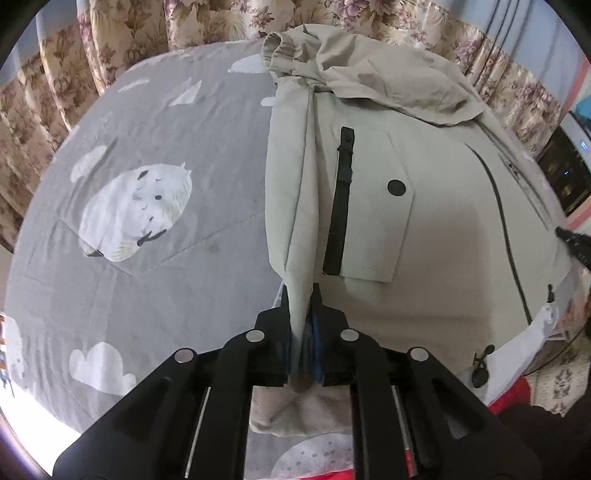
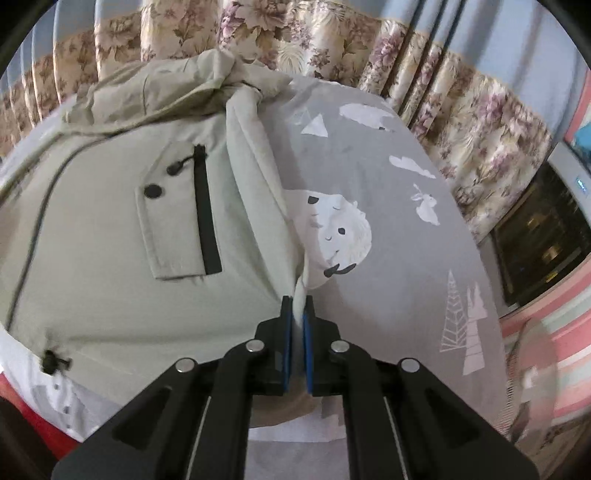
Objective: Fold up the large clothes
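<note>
My left gripper (image 1: 303, 295) is clamped on a pinch of the jacket (image 1: 424, 229) at its lower side edge; my right gripper (image 2: 298, 306) is clamped on a thin fold of pale cloth at the opposite lower side edge, seemingly the jacket's. Both sets of jaws stand nearly shut with cloth between the pads.

The jacket lies front-up and spread across the bed (image 1: 155, 280), hood (image 1: 369, 74) toward the far edge by the curtains (image 1: 122, 33), hem toward the near edge.

Handling, by my judgement: soft, limp, padded and moderately bulky; the smooth shell may slip from a shallow pinch. The side seams near the hem are sound holds. The zip pocket (image 1: 369, 206) and hem toggles (image 1: 482, 363) could snag.

Open room: bare sheet lies along both sides of the jacket. The near edge sits close beneath both grippers; curtains crowd the far edge.
</note>
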